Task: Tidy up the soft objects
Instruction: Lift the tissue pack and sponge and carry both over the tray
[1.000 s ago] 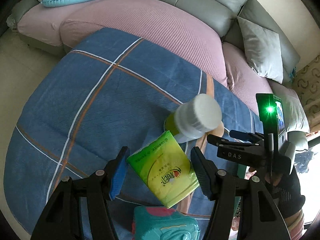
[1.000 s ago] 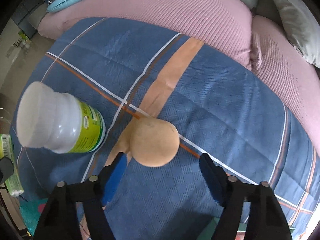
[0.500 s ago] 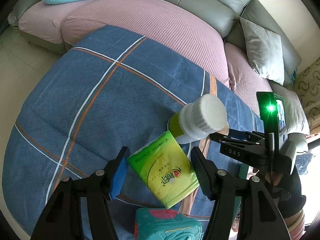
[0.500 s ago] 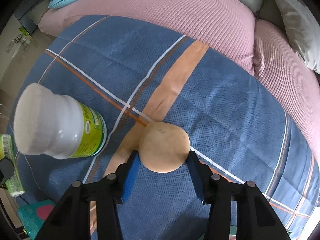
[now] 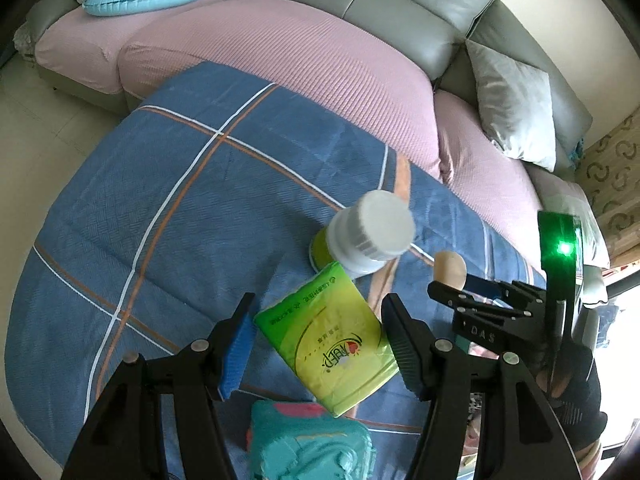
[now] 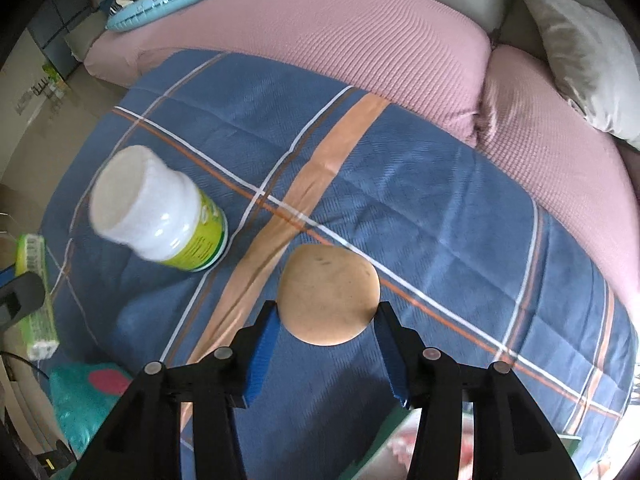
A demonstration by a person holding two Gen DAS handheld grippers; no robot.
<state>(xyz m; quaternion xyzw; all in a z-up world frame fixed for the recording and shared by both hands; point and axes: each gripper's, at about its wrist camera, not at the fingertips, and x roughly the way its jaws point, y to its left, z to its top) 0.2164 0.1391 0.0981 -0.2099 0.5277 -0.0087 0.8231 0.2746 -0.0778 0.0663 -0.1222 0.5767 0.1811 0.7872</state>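
**Both grippers loaded; carry to a grouping spot pending**

Right gripper (image 6: 326, 344): jaws drawn narrow, both blue pads pressed on the flanks of a round tan foam puff (image 6: 329, 294), which reads as clear of the cloth. Seen from the left wrist, the same puff (image 5: 451, 266) sits at the tip of the right tool, at 2 o'clock from the left jaws.

Left gripper (image 5: 318, 344): jaws at a middling spread, closed on a soft yellow-green plastic tissue pack (image 5: 326, 338), held tilted above the surface.

Outward: a white-capped plastic jar with a green label (image 6: 160, 220) stands at 10 o'clock from the puff, near but apart. A teal soft item with a pink patch (image 5: 308, 446) lies at 6 o'clock under the tissue pack.

Step in hand, by judgement: 2 soft items gripped, awaiting placement. The next move calls for a level carry to 1 grouping spot, probably beside the teal item, with a light grip so the puff is not crushed.

Edges and room: the blue plaid cloth (image 5: 168, 208) lies open from 9 to 12 o'clock. The pink ribbed sofa cushion (image 6: 360, 36) bounds it at 12 o'clock; the jar is the only obstacle.
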